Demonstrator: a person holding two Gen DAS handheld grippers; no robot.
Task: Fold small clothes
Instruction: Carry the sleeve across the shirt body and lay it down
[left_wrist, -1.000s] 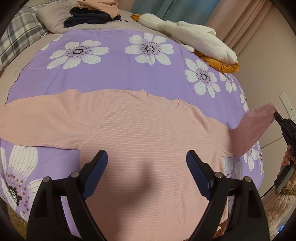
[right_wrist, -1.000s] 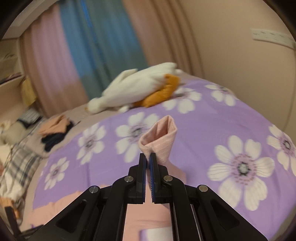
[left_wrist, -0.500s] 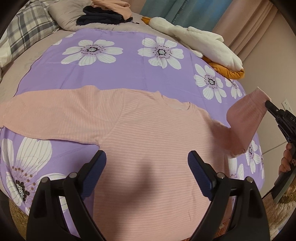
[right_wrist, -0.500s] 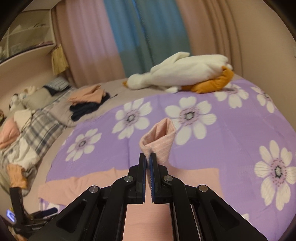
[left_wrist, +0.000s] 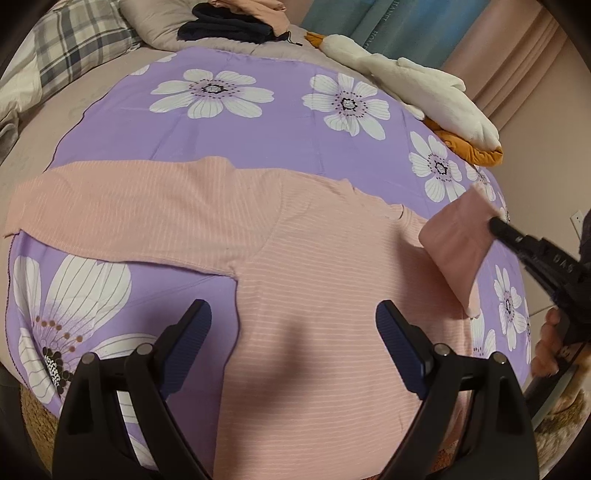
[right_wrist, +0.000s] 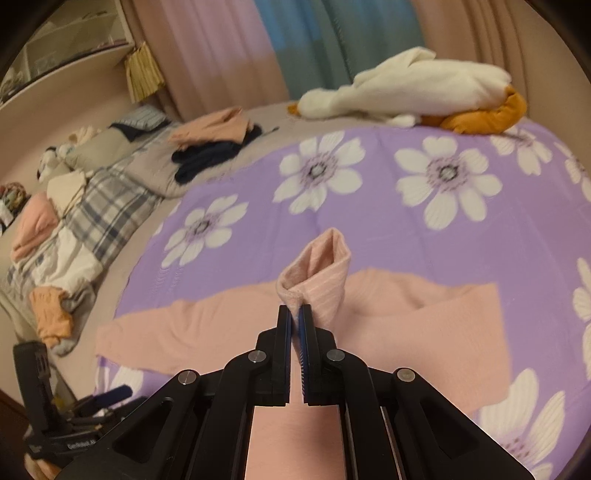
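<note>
On the near edge of the bed, the left gripper (left_wrist: 293, 332) hangs over the lower body of a pink striped shirt (left_wrist: 325, 314), its jaws spread wide with nothing between them and its blue pads clear of the cloth. The shirt lies flat, front up, on a purple sheet (left_wrist: 258, 125) printed with large white flowers; one long sleeve (left_wrist: 122, 218) stretches out flat to the left in the left wrist view. At the right of that view the right gripper (right_wrist: 295, 314), with a person's hand (left_wrist: 546, 347) on its handle, is clamped tight on the cuff of the other sleeve (right_wrist: 317, 273). That sleeve is lifted off the sheet and hangs over the shirt's right shoulder area, the cuff opening standing up above the fingertips in the right wrist view. Beyond the shirt, bare sheet runs to the far side of the bed. There, a white plush goose (left_wrist: 413, 92) with orange feet lies along the edge near the curtains (right_wrist: 314, 48). To its left a small pile of dark and peach clothes (left_wrist: 236, 22) rests on a beige cover, next to a plaid blanket (left_wrist: 74, 44).
</note>
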